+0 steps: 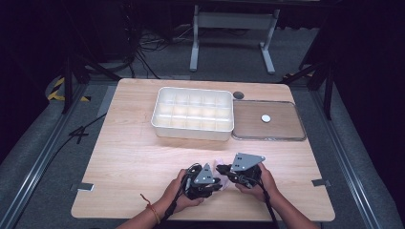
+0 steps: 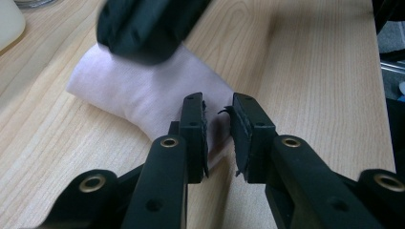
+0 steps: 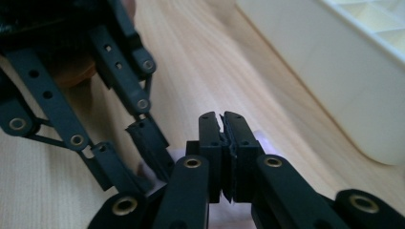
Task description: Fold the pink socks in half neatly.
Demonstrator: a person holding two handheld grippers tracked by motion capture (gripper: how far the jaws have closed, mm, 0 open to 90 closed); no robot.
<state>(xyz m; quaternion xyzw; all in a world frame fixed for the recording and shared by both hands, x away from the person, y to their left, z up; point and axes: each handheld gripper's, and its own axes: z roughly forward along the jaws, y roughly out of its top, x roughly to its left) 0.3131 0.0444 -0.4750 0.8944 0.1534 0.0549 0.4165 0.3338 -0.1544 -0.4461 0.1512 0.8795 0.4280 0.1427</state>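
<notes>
Down at the lower centre of the high view, we hold both claws close together over a small pale pink cloth (image 1: 221, 168) lying on the bench (image 1: 133, 157). The left claw (image 1: 216, 184) sits at lower centre-left, the right claw (image 1: 223, 170) just to its right, and the cloth peeks out between them.

From the left gripper view, the cloth (image 2: 143, 93) stretches as a soft folded roll from the upper left of the frame down toward the centre, so its long axis runs diagonally away from our left claw (image 2: 218, 136). Its near end lies right at our jaws, which stand close together with a narrow dark gap; we judge them pinched on that near edge of fabric. The dark bulk at the top of this frame is the right claw (image 2: 143, 24), resting over the far end of the roll.

From the right gripper view, our right claw (image 3: 223, 138) is pressed shut, pad against pad, with a sliver of pink just beyond the tips; whether fabric is caught between them we cannot tell.

Well apart, toward the upper centre of the high view, stands a white divided tray (image 1: 193, 114), with a flat lid (image 1: 267, 120) beside it.

So each claw works one end of the cloth, along its length.
</notes>
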